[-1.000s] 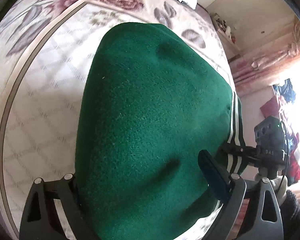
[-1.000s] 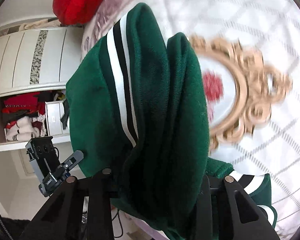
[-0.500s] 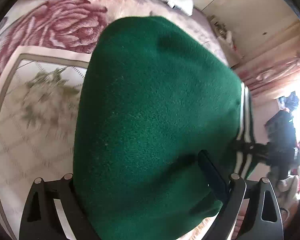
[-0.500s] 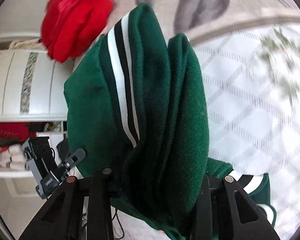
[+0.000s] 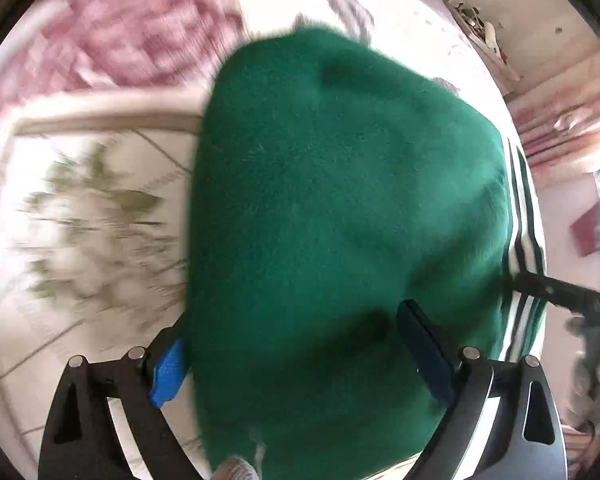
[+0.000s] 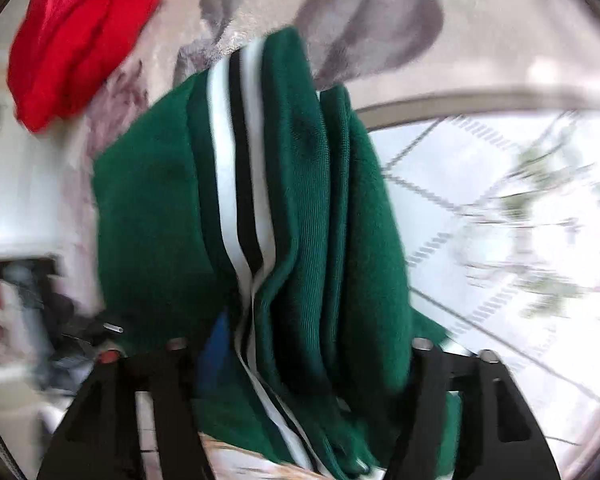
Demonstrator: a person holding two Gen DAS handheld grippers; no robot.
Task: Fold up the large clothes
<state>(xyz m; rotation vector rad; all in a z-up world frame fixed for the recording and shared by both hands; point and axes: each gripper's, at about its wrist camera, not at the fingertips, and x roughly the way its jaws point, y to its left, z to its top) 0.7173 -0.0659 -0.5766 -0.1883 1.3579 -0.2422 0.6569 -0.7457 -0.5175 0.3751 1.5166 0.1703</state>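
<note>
Looking down the left wrist view, the left gripper (image 5: 300,350) stood with its jaws spread, the blue pads (image 5: 167,374) showing on either side of a thick bundle of green sweater (image 5: 340,220). A gap lay between the near pad and the cloth, so whether the pads pressed on the garment could not be told. The sweater filled the space between the fingers and bulged ahead of them, hiding most of the ground beyond. A white-and-black striped hem (image 5: 518,240) ran down the far right of the bundle. Left of the claw lay a quilted bedspread (image 5: 80,220) with a blurred leaf print and pink roses further ahead. From the right wrist view, the right gripper (image 6: 300,354) had its jaws opening, with the folded sweater (image 6: 152,220) between the fingers, hanging in several layers. The striped hem (image 6: 240,180) ran straight ahead from the claw's middle. A blue pad (image 6: 216,344) showed on the left finger, apart from the cloth. Ahead and left of the claw lay a red garment (image 6: 80,36) on the bedspread (image 6: 500,200); the quilted part spread to the right.
</note>
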